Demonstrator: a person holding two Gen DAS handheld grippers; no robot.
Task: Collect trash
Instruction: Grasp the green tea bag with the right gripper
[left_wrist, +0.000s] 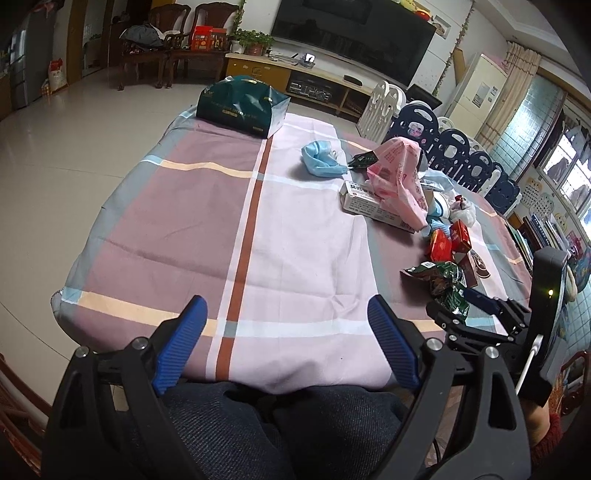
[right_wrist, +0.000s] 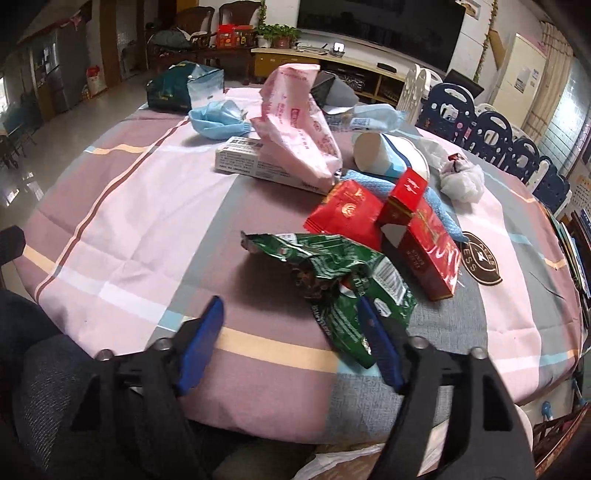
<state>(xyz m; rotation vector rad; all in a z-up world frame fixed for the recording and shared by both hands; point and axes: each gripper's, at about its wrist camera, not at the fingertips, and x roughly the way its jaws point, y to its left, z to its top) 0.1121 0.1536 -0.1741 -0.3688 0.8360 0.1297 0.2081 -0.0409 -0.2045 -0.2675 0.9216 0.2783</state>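
Note:
Trash lies on the round table with a checked cloth (right_wrist: 155, 206). A crumpled green snack wrapper (right_wrist: 343, 280) lies nearest; my right gripper (right_wrist: 291, 314) is open at its near edge, the right finger (right_wrist: 373, 332) against the wrapper. Behind it are red cigarette packs (right_wrist: 421, 236), a paper cup (right_wrist: 388, 155), a white crumpled bag (right_wrist: 461, 177), a pink plastic bag (right_wrist: 295, 129) on a white box (right_wrist: 243, 158) and a blue mask (right_wrist: 218, 118). My left gripper (left_wrist: 288, 314) is open and empty over the near table edge, left of the trash (left_wrist: 439, 273).
A dark green gift bag (left_wrist: 240, 103) stands at the table's far edge. Blue and white fence panels (left_wrist: 454, 147) line the right side. A TV cabinet (left_wrist: 288, 74) and wooden chairs (left_wrist: 159, 55) stand at the back. My knees (left_wrist: 280, 424) are under the near edge.

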